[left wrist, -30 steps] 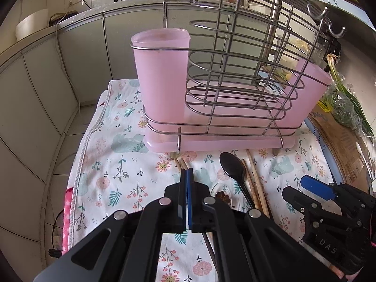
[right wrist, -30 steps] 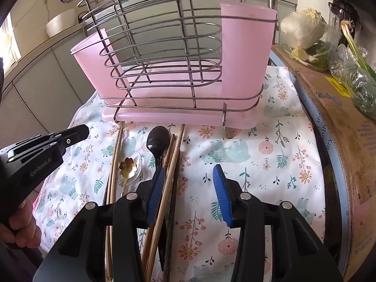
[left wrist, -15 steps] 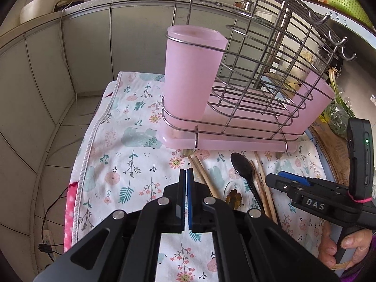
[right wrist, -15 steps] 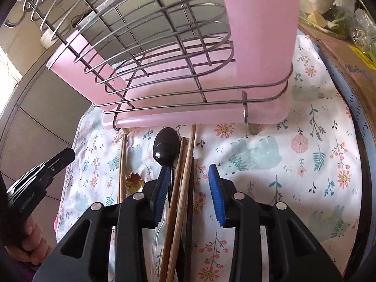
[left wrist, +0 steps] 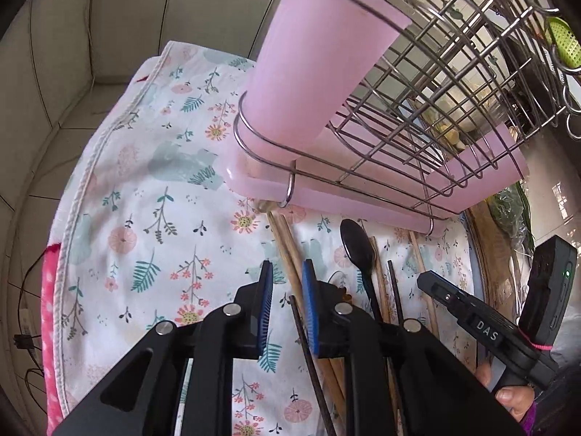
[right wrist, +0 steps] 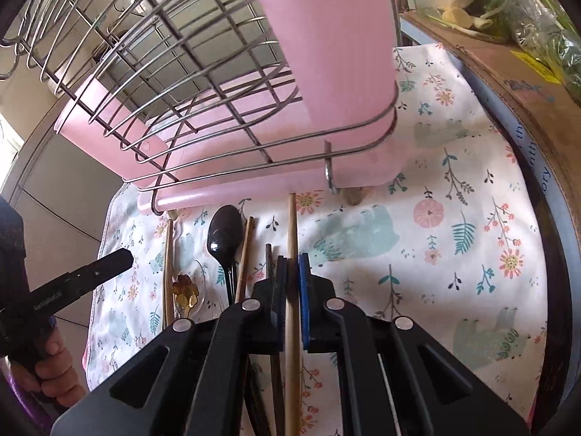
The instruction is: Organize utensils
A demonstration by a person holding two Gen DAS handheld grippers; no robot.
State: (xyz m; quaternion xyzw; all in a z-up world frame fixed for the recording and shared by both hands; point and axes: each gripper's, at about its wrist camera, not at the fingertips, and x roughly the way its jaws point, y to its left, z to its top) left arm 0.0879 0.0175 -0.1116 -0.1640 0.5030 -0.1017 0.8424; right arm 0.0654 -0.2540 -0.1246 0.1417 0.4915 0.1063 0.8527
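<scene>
While its blue-padded jaws pinch a pale wooden chopstick [right wrist: 291, 283] partway along its length, the right hand-held gripper [right wrist: 291, 272] sits low over the floral-print cloth [right wrist: 454, 254] covering the desk, directly in front of the wire dish rack with pink plastic tray and pink cups [right wrist: 225, 109]. The gripped chopstick's long axis runs straight along the fingers, its far tip stopping just short of the rack's pink base; the tall pink cup at the rack's right end [right wrist: 326, 36] rises just above and ahead of that tip.

The left hand-held gripper [left wrist: 287, 290] hovers with jaws parted and nothing between them, over the cloth in front of the rack's left pink cup [left wrist: 312, 54]. A pair of brown wooden chopsticks [left wrist: 287, 239] lies just beside its right pad, pointing at the rack's base, with a black plastic spoon [left wrist: 357, 250] and a thin dark chopstick [left wrist: 308, 345] further to the right in front of the rack. A small gold flower-shaped spoon [right wrist: 185, 287] rests among them.

The right hand is plainly the nearer to the rack's right cup; judging by the layout, the coming move calls for raising the chopstick and tipping it upright, since it now lies flat and aimed at the base rather than the cup's mouth.
</scene>
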